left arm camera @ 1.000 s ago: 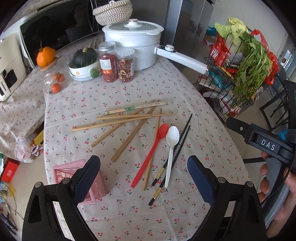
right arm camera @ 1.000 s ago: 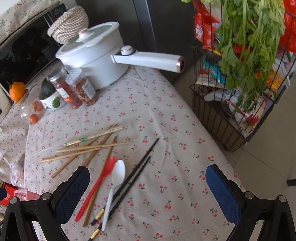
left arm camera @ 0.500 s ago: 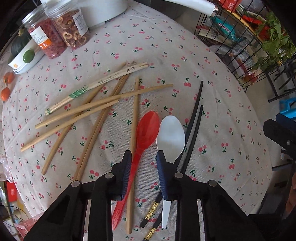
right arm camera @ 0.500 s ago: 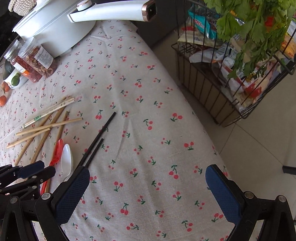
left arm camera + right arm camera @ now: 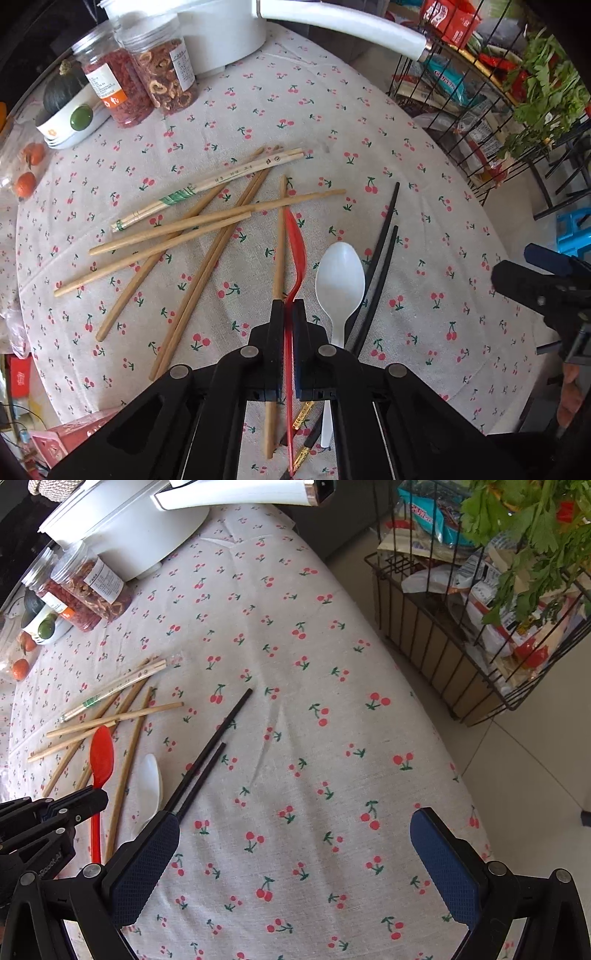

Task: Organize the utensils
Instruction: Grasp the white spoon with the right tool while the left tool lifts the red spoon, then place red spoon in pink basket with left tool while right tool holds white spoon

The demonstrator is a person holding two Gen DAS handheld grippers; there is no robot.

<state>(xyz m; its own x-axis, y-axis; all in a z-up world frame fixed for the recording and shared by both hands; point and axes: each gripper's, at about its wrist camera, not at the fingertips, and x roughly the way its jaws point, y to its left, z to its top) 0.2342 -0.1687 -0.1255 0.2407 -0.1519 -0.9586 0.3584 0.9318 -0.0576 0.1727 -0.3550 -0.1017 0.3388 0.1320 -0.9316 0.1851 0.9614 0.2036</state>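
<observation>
Lying on the cherry tablecloth (image 5: 295, 96), the wooden chopsticks (image 5: 177, 229) have not moved. The left gripper (image 5: 289, 314), still apart half a second ago, now pinches the red spoon (image 5: 293, 240), turned on edge. Beside it rest the white spoon (image 5: 340, 280) and black chopsticks (image 5: 384, 240). The right gripper (image 5: 295, 845) stays wide, holding nothing.

We see a red plastic spoon (image 5: 294, 251) turned on its edge, handle pinched in the left gripper (image 5: 288, 314), on the cherry-print tablecloth (image 5: 424, 206). Just beside it a white spoon (image 5: 340, 280) lies bowl up, touching two black chopsticks (image 5: 384, 236) toward the table's right edge. Bamboo chopsticks (image 5: 192, 236) lie crisscrossed near the centre, one wrapped pair (image 5: 207, 184) among them.
</observation>
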